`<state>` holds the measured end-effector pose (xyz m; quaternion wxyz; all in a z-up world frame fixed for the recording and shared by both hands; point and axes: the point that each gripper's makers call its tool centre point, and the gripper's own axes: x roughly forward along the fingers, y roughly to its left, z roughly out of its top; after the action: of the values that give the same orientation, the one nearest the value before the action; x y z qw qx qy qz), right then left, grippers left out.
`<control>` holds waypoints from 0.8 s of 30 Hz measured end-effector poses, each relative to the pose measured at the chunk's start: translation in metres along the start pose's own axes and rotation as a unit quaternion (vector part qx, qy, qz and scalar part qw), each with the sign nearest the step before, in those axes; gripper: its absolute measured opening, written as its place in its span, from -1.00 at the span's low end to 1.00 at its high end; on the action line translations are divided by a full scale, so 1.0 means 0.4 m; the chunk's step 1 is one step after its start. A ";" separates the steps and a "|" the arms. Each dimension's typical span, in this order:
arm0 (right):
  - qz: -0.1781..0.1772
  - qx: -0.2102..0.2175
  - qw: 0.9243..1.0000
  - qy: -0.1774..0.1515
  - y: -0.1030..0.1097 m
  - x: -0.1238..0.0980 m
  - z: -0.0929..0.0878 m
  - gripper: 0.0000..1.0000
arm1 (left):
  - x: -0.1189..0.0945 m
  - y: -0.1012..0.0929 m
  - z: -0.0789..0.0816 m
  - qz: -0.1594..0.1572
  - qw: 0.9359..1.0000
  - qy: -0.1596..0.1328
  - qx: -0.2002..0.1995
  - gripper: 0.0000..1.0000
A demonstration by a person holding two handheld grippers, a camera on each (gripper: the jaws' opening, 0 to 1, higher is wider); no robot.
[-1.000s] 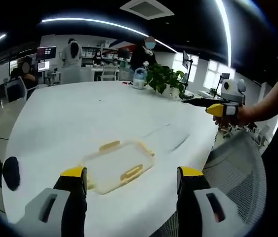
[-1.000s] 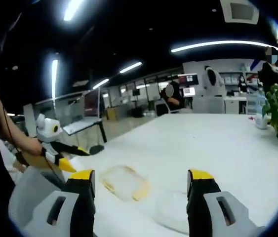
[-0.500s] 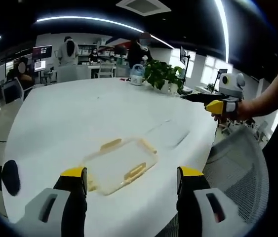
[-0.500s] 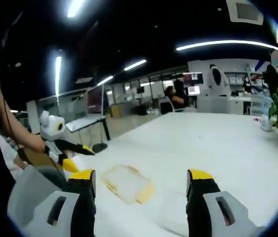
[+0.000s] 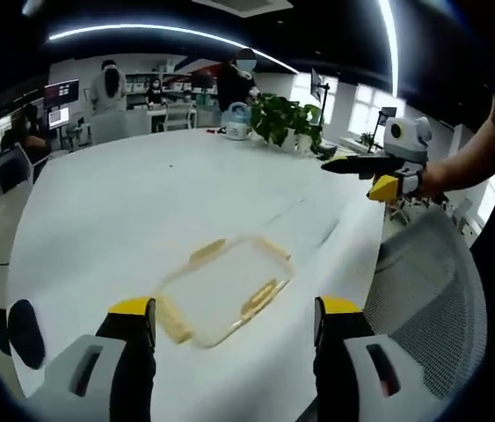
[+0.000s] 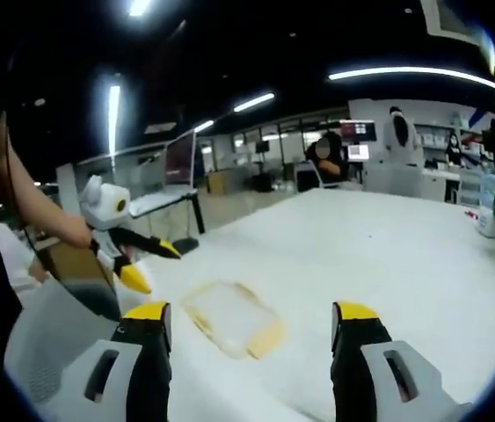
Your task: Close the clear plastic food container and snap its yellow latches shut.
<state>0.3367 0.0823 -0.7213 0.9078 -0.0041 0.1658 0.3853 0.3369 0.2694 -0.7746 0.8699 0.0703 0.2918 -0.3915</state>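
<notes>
Left gripper view puts the clear plastic food container [image 5: 225,294] flat on the white tabletop [image 5: 141,193], just past my left gripper [image 5: 229,321], whose jaws stand wide apart with nothing between them. It looks shallow, thin-walled and light, so I judge it will skate on the cloth-like surface if pushed from one side, and the clear plastic will probably flex and slip under a hard pinch. Yellow latches [image 5: 260,297] show on several of its sides: one on the long side at 4 o'clock of the box, one on the far long side at 11 o'clock, one on the short end at 8 o'clock. I cannot tell from here whether the lid is seated or which latches are already down. My guess is that the latches are the places to work: stiff little tabs, best pressed down and inward while the other jaws steady the opposite rim. My right gripper [image 5: 379,176] hangs in the air at 2 o'clock, well apart from the box, out beyond the tabletop's near edge above a grey mesh chair [image 5: 423,290]. Right gripper view has the container [image 6: 229,318] at 11 o'clock ahead of my right gripper [image 6: 251,325], those jaws also spread wide and holding nothing, with my left gripper [image 6: 133,255] off at 9 o'clock. The box lies near the tabletop's edge on my side, so a shove toward me risks sliding it off; beyond it the tabletop runs broad, with potted plants [image 5: 287,127] far off.
</notes>
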 end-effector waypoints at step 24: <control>0.025 -0.027 0.998 0.050 -0.012 0.065 -0.044 0.44 | 0.047 0.052 -0.025 -0.025 0.998 0.043 0.039 0.47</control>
<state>0.3515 0.0948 -0.7466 0.8879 -0.0440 0.2006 0.4115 0.3570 0.2752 -0.7955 0.8428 0.1142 0.3153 -0.4210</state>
